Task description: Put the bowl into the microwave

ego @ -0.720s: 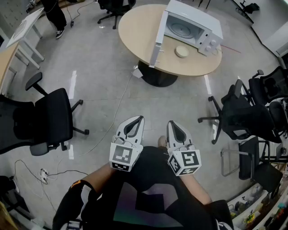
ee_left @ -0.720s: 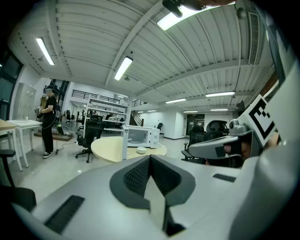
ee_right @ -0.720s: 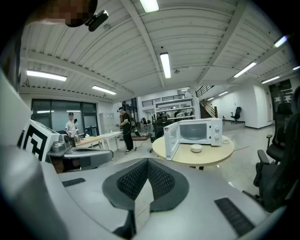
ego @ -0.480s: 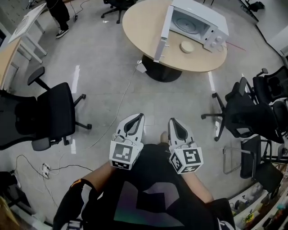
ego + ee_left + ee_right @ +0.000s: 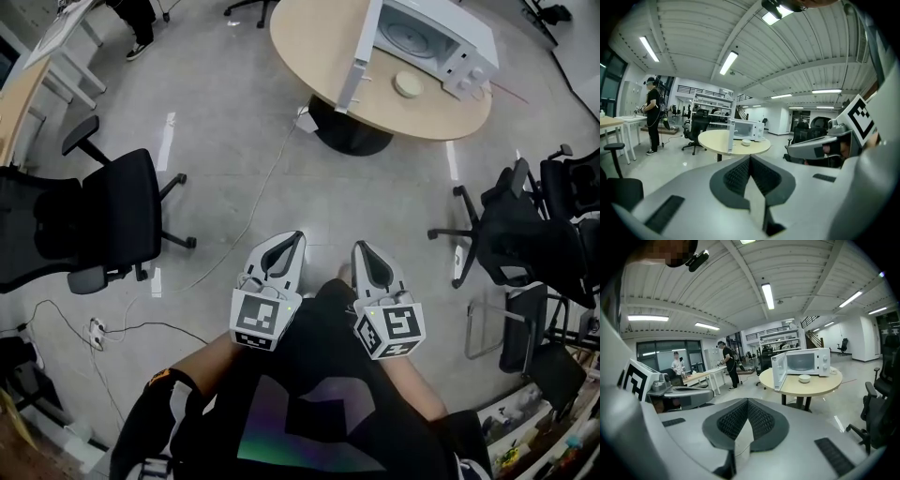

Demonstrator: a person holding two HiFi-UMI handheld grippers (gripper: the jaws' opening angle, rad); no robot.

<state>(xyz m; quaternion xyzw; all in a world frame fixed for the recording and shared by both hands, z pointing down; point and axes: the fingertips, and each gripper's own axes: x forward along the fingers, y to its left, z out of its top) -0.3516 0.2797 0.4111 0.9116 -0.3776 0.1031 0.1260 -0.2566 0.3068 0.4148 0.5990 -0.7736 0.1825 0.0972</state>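
Observation:
A small white bowl (image 5: 408, 84) sits on the round wooden table (image 5: 305, 37), just in front of the white microwave (image 5: 439, 36). The microwave's door (image 5: 361, 58) stands wide open. Both grippers are held close to the person's body, far from the table. My left gripper (image 5: 294, 237) is shut with nothing in it, and so is my right gripper (image 5: 360, 247). The left gripper view shows the bowl (image 5: 746, 142) and microwave (image 5: 747, 129) far beyond the shut jaws (image 5: 750, 157). The right gripper view shows the bowl (image 5: 804, 378) beside the open microwave (image 5: 806, 362), past its gripper (image 5: 748, 400).
A black office chair (image 5: 103, 225) stands on the left and more chairs (image 5: 525, 234) on the right. A cable (image 5: 253, 211) runs over the grey floor toward the table base. A person (image 5: 726, 364) stands at desks far off.
The table with the microwave and bowl has slid toward the upper right of the head view. Both grippers keep their pose, shut and near the body.

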